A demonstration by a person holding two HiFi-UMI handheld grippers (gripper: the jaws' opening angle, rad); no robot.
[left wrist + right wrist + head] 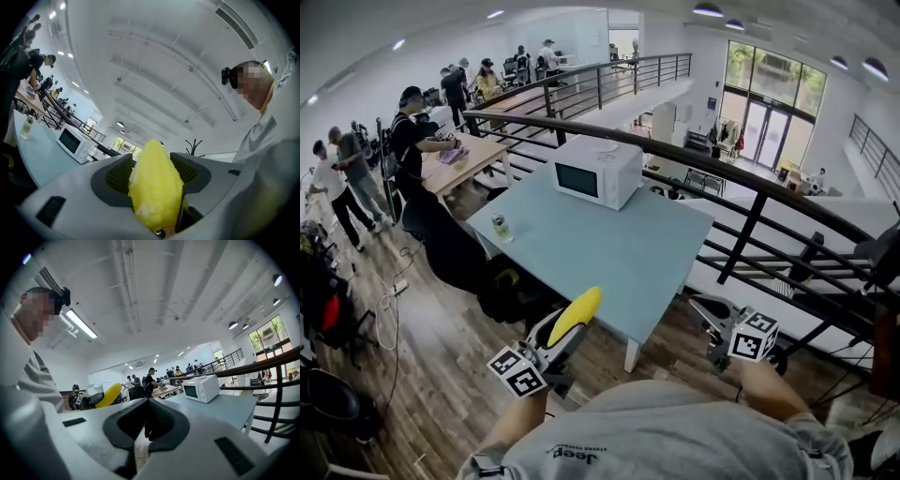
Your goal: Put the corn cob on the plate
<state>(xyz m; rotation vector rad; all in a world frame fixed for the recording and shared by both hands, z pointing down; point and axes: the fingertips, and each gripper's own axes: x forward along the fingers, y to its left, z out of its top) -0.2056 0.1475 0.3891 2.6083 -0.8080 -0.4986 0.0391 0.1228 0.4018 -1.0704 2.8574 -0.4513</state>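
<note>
Left tongs (555,342) pinch cob (577,315); no plate seen.
Cob axis along tongs, toward counter's (609,253) near edge; right tongs (708,314) pressed together.

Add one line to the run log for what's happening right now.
left gripper: shut on corn cob | right gripper: fingers together, empty | table: microwave, bottle | plate: not in view | corn cob: not yet placed

Yellow corn cob (581,309) clamped in left hand-held gripper (566,330), tip angled forward-up, apparently short of table (609,253).
</note>
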